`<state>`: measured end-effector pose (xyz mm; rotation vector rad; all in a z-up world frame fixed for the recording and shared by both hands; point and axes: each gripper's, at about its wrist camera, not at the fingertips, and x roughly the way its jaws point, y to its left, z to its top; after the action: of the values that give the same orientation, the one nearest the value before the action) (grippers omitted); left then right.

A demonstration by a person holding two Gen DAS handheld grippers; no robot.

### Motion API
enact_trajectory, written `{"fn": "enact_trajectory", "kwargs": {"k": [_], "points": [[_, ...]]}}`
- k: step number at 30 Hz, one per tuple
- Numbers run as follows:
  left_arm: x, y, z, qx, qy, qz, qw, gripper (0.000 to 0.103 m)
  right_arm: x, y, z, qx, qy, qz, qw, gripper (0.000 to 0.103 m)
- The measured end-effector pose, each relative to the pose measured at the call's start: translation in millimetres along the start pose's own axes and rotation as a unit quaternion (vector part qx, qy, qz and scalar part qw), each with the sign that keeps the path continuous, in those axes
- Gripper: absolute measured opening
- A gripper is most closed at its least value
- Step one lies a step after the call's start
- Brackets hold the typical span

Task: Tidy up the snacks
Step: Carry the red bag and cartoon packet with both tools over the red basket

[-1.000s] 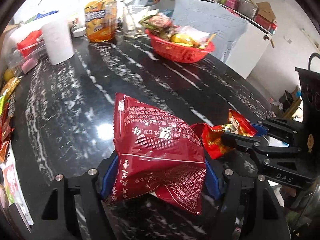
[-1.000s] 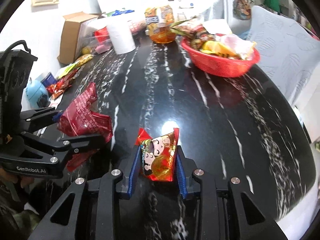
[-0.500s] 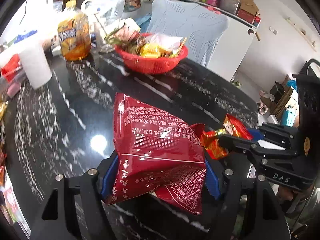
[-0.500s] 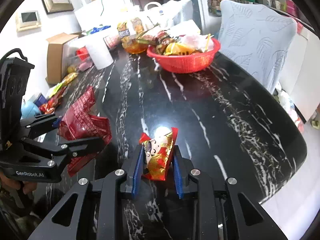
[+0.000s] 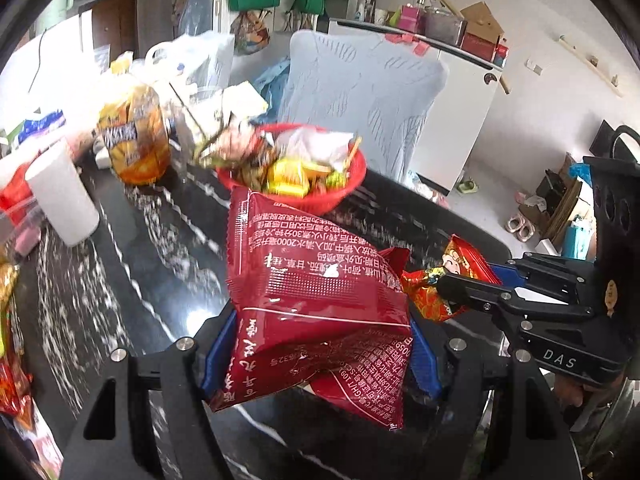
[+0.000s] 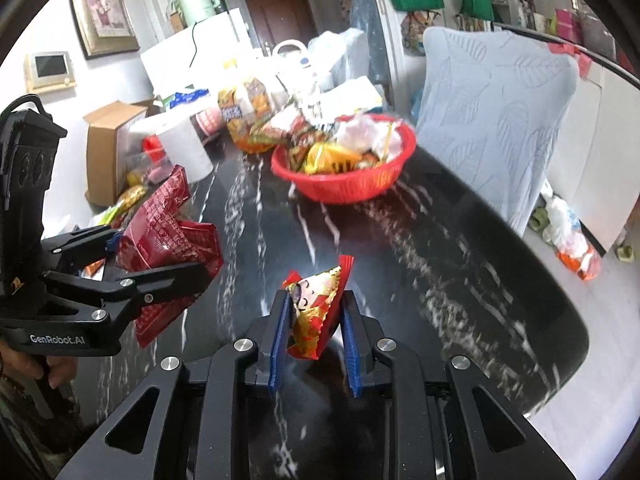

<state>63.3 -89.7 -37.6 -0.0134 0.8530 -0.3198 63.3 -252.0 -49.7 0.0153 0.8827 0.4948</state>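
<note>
My left gripper [image 5: 316, 344] is shut on a large dark red snack bag [image 5: 312, 292] with white print, held above the black marble table [image 5: 132, 264]. The bag also shows in the right wrist view [image 6: 168, 236], in the left gripper [image 6: 160, 256]. My right gripper [image 6: 314, 320] is shut on a small red and gold snack packet [image 6: 316, 308] with a cartoon face; it also shows in the left wrist view [image 5: 436, 288], held by the right gripper [image 5: 468, 280]. A red basket [image 6: 344, 188] full of snacks stands ahead on the table, also seen in the left wrist view [image 5: 340, 196].
A white paper roll [image 5: 64, 196] and an orange snack bag [image 5: 134, 140] stand at the far left of the table. More packets [image 5: 8, 292] lie along the left edge. A cardboard box [image 6: 108, 140] sits beyond. A chair with a pale blue cover [image 6: 496, 112] stands at the table's right side.
Both grippers have risen and tilted up while holding their packets. The red basket now appears closer and more central in both views.
</note>
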Motion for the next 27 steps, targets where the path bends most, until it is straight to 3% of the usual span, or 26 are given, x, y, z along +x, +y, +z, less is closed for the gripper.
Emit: {"fn": "enact_trajectory", "kwargs": {"k": [17, 27], "points": [[0, 15, 76, 0.009, -0.077, 0.013, 0.9969, 0.072, -4, -15, 74, -0.017, -0.069, -0.014, 0.997, 0.022], [21, 41, 92, -0.013, -0.07, 0.026, 0.9971, 0.072, 38, -17, 107, -0.058, -0.065, -0.032, 0.996, 0.022]]}}
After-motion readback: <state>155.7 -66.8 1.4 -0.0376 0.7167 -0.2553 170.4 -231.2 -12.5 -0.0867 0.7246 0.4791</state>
